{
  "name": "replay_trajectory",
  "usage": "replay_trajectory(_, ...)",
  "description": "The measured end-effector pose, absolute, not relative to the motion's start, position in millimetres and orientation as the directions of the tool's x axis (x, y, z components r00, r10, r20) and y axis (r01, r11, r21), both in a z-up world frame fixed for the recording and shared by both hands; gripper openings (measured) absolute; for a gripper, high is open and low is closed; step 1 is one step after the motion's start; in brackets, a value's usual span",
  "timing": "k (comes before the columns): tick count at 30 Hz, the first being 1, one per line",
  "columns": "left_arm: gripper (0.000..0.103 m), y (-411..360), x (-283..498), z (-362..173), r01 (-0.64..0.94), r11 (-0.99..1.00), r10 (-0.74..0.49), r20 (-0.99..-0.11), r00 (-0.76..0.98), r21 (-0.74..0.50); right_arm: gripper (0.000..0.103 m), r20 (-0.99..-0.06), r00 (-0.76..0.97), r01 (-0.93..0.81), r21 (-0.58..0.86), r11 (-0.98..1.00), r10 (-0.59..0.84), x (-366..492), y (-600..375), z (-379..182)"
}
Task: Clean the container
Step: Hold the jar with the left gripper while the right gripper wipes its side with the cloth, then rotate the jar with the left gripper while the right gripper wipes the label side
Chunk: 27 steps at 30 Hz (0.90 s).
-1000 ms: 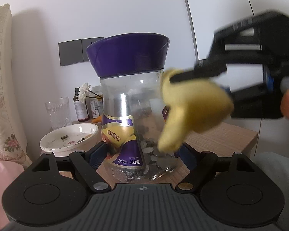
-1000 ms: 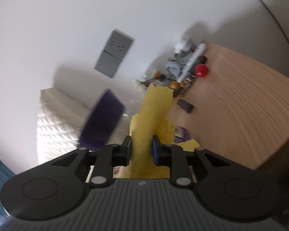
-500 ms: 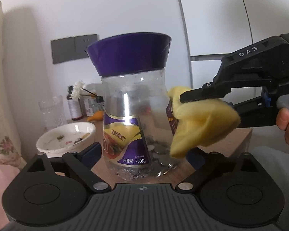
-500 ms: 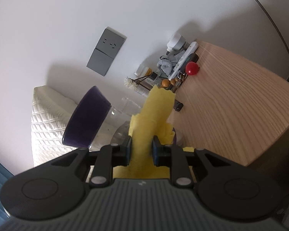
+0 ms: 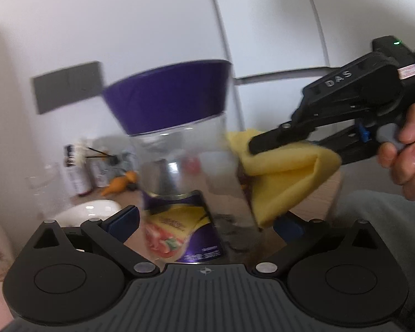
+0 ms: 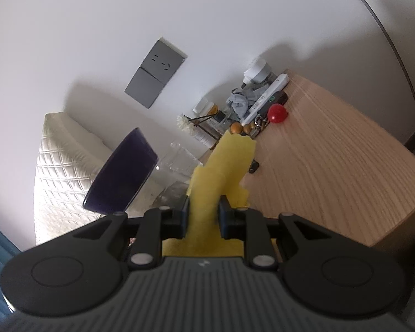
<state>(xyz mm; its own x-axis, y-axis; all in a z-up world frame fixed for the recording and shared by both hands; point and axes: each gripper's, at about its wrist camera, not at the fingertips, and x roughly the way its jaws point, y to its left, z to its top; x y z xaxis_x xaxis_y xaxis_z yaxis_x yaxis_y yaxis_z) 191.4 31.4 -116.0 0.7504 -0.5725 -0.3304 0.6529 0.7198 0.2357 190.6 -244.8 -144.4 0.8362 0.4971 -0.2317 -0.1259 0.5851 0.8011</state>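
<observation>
Left gripper [image 5: 204, 221] clamps the clear jar [image 5: 193, 171] with the purple lid [image 5: 168, 96], lifted above the wooden surface [image 6: 332, 171]. Right gripper [image 6: 202, 215] pinches the yellow cloth [image 5: 279, 177] against the jar's side. Wiping is underway; much of the glass, judging by this, looks left to do.

The left wrist view looks level along its fingers [image 5: 123, 222], very close to the jar [image 5: 185, 166], somewhat blurred. The right wrist view looks down steeply over the worktop [image 6: 332, 166]. Both share the jar, the yellow cloth [image 6: 221, 171] and the wall switch [image 6: 155, 74].
</observation>
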Motion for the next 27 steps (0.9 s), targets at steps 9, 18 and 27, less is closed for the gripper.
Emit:
replay_trajectory(9, 0.103, 40, 222, -115, 0.756, 0.618, -0.656, -0.390, 0.646, 0.214, 0.023, -0.237, 0.821, -0.132, 0.806, 0.577, 0.519, 197, -246, -149)
replay_trajectory(18, 0.103, 36, 234, -116, 0.750, 0.637, -0.642, -0.416, 0.644, 0.178, 0.023, -0.212, 0.814, -0.166, 0.808, 0.566, 0.541, 203, -245, -152)
replay_trajectory(27, 0.103, 25, 212, -119, 0.638, 0.749, -0.538, -0.396, 0.744, 0.181, 0.023, -0.201, 0.780, -0.225, 0.794, 0.565, 0.593, 218, -247, -151)
